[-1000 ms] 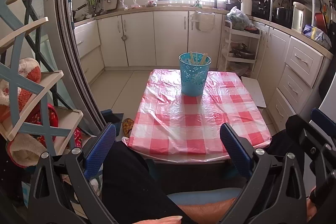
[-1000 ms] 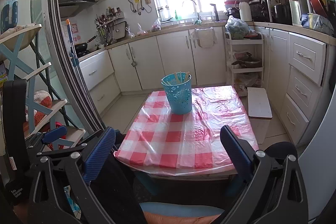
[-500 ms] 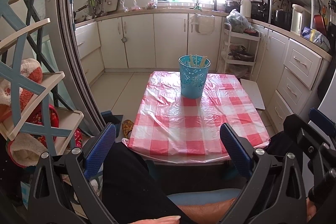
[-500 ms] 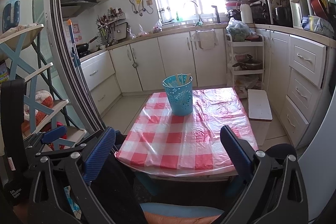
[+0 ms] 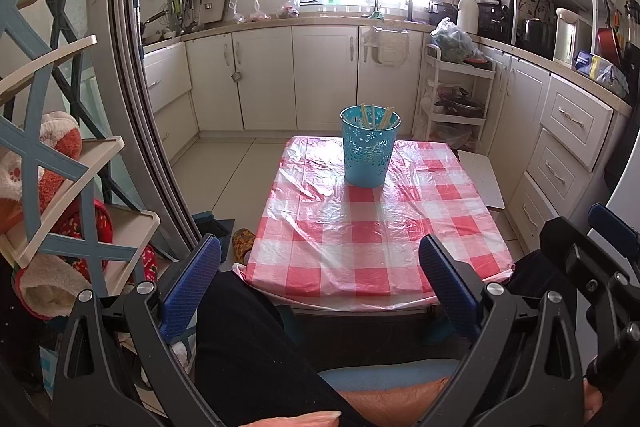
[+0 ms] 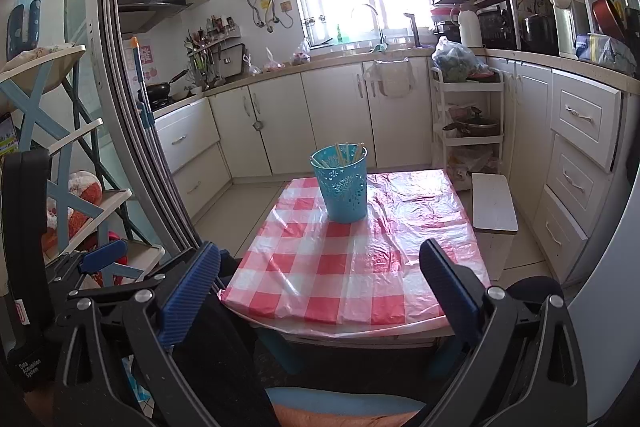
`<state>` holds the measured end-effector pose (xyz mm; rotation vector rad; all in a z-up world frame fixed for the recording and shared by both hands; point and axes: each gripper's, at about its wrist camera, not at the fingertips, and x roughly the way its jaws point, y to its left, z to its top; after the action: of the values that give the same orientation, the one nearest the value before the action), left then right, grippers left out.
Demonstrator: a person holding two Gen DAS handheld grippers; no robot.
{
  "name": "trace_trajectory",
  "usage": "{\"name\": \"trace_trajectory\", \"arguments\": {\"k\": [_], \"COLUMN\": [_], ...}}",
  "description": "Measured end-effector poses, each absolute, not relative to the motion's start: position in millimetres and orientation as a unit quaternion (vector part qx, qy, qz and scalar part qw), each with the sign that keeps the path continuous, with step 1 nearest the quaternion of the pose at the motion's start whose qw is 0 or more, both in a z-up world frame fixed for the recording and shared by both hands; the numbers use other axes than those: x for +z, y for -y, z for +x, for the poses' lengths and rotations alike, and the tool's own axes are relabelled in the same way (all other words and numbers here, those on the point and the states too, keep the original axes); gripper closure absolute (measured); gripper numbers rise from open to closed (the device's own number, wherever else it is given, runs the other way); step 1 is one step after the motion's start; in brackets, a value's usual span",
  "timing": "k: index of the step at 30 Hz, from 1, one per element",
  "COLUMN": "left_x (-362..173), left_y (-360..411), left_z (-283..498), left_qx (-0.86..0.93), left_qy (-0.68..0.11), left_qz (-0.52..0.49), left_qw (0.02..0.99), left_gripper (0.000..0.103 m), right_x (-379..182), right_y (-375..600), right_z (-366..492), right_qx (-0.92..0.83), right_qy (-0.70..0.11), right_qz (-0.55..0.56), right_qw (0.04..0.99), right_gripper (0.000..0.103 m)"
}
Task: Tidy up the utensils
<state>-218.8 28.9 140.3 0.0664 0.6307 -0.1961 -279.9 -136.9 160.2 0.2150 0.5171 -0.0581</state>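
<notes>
A blue perforated basket (image 5: 370,146) stands near the far end of a table with a red and white checked cover (image 5: 372,227). Several wooden chopsticks (image 5: 374,115) stick up inside it. The basket also shows in the right wrist view (image 6: 342,183), with the chopsticks (image 6: 344,154) and the table (image 6: 352,259). My left gripper (image 5: 320,267) is open and empty, held back from the table's near edge above my lap. My right gripper (image 6: 320,271) is open and empty, also short of the near edge.
A shelf rack with plush slippers (image 5: 60,187) stands at the left beside a sliding door frame (image 5: 140,107). White cabinets (image 5: 280,79) run along the back and right. A white trolley (image 5: 456,99) and a white stool (image 6: 494,207) stand right of the table.
Both views have tilted up and drawn back slightly from the table. The basket and chopsticks have not moved. Both grippers stay open.
</notes>
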Motion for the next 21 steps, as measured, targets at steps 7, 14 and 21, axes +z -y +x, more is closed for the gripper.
{"name": "trace_trajectory", "arguments": {"k": [7, 14, 21], "left_x": [140.7, 142.7, 143.5], "left_y": [-29.4, -30.2, -31.7], "left_z": [-219.5, -222.8, -224.3], "left_qx": [-0.096, -0.096, -0.094], "left_qy": [-0.309, -0.307, -0.305], "left_qz": [0.033, 0.03, 0.028], "left_qw": [0.945, 0.946, 0.947], "left_gripper": [0.008, 0.008, 0.008], "right_x": [160.6, 164.8, 166.4], "right_y": [136.7, 133.4, 130.7], "right_z": [-280.5, -283.1, -285.3], "right_qx": [-0.029, -0.027, -0.026], "right_qy": [-0.254, -0.245, -0.239], "right_qz": [0.105, 0.097, 0.092], "right_qw": [0.961, 0.964, 0.966], "right_gripper": [0.007, 0.007, 0.007]}}
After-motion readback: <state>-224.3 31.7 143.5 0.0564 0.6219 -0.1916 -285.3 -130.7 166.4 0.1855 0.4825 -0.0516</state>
